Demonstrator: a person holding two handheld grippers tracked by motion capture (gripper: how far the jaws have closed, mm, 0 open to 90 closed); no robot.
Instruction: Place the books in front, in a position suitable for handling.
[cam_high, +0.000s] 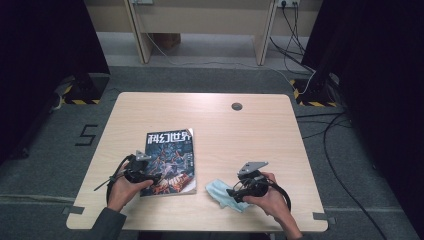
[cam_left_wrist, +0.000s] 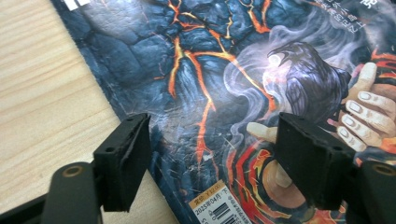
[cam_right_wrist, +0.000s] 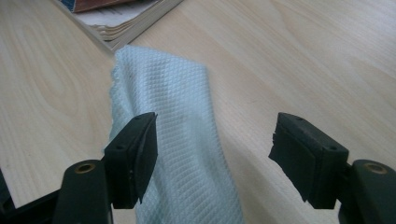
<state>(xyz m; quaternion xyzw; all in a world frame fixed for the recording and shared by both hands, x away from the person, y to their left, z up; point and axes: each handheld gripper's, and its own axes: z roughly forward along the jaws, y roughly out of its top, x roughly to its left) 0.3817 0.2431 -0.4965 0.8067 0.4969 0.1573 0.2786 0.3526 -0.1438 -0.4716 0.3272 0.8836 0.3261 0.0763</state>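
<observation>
My left tongs (cam_high: 159, 177) sit over the near left part of the magazine (cam_high: 170, 159), which lies flat on the tabletop (cam_high: 240, 135) with its cover up. In the left gripper view the two black jaws stand wide apart above the cover (cam_left_wrist: 224, 84) – one hangs right at the magazine's edge, where the pale wood begins, the other over the painted hand and the dark bird. Nothing is pinched between them; the cover runs flat underneath, with a small barcode label (cam_left_wrist: 223, 207) near the bottom edge between the jaws. I cannot tell whether the pads touch the paper.

My right tongs (cam_high: 234, 194) rest at the near right part of the tabletop, on the pale blue cloth (cam_high: 220, 194). The cloth lies crumpled just right of the magazine's near corner, close to it but apart from it in the high view. In the right gripper view the jaws stand wide open too – the cloth (cam_right_wrist: 173, 121) runs as a folded strip up from under one jaw toward the magazine's page edges (cam_right_wrist: 126, 23), while the other jaw hangs over bare wood. The pads do not press on the cloth; it lies loose on the wood, and the jaw nearest it overlaps its edge.

My hands grip both tools from the near side, each with its cable looping off behind. A small round dark cap (cam_high: 237, 106) sits in the far part of the tabletop, well away from everything else.
</observation>
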